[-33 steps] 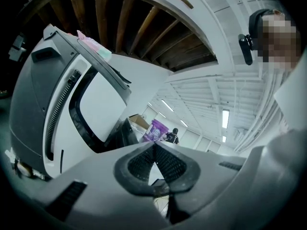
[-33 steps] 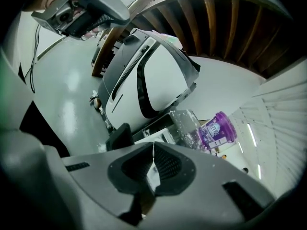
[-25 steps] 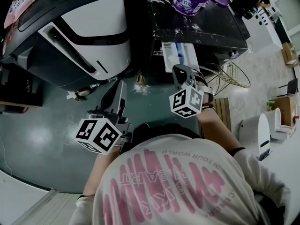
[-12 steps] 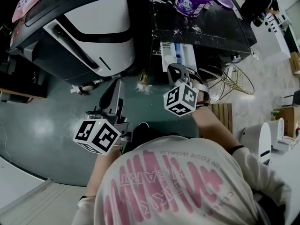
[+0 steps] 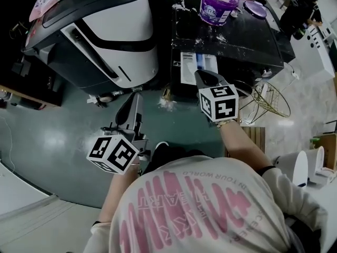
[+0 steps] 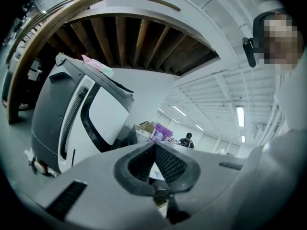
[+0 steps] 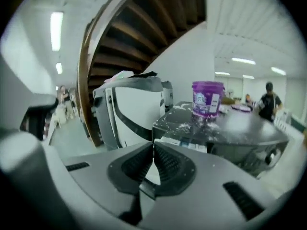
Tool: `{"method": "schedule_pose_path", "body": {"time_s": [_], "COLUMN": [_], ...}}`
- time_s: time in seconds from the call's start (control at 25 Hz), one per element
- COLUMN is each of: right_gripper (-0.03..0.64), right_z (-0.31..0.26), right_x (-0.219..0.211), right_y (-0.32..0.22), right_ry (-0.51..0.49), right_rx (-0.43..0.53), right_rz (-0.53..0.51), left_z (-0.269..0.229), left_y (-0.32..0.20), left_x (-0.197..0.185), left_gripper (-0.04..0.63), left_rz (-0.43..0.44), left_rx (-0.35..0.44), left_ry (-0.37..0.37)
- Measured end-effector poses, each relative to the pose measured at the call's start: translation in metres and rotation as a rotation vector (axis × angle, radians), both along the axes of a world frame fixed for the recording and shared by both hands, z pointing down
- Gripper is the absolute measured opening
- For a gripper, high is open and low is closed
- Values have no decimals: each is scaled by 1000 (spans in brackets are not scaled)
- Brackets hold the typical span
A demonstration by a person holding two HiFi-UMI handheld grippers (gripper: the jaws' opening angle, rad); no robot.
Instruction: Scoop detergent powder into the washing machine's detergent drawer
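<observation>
While neither gripper carries anything, the step in hand reads as the reach for powder; the right gripper [image 5: 202, 76] is clenched shut & empty, its tip at the near end of the pulled-out detergent drawer [image 5: 199, 62], upper centre of the head view; the left gripper [image 5: 136, 98] is also clenched on nothing, lower left of it, well apart from the drawer. The purple detergent tub [image 5: 218, 2] stands at top centre on the black washer top [image 5: 247, 36], beyond the drawer; it looks open, lid [image 5: 256, 8] just to its right, spilt powder round its base. No scoop shows in any view; prob. inside the tub, can't tell. To do it well: part the jaws before reaching in; pass over the drawer, not into it; carry the scoop level back to the drawer; steady the tub w/ the left gripper if it rocks.
</observation>
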State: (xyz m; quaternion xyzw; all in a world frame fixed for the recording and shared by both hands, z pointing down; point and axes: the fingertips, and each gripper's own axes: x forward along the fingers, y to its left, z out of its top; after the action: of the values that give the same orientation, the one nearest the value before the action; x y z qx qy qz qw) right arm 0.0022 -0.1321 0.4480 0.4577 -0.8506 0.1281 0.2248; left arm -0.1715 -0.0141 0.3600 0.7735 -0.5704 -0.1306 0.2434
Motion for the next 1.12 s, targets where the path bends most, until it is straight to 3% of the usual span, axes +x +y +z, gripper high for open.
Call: {"method": "schedule_pose_path", "body": {"time_s": [0.16,0.24,0.36,0.48,0.64,0.92,1.12], "right_gripper": [3,3,3,3,3,2,2], "right_z": [-9,-10,-12,-22,-46,-70,-69], "right_x": [26,35,48,55,56,65,74], "right_y": [0,1,7,17,33,51,61], "right_ry": [-374,-511,-657,-736,-781,-639,-582], "right_rx": [-163,-221,-254,-216,-155,-34,-20], "right_rz": [146,199,249,251,183,81,60], "left_z": [1,2,0,-5,-11,-13,-15], "left_y": [-2,-7,-11,-9,-4,3,8], "left_x": [17,25,34,39,50,78,91], "left_gripper": [0,0,0,0,0,0,0], "left_rz": [11,7,-51,-125,-144,-113,-108], "left_rx": [1,-2,9,31,43,38,46], "left_ry": [-51,-70,-71,-89,-98,-93,-90]}}
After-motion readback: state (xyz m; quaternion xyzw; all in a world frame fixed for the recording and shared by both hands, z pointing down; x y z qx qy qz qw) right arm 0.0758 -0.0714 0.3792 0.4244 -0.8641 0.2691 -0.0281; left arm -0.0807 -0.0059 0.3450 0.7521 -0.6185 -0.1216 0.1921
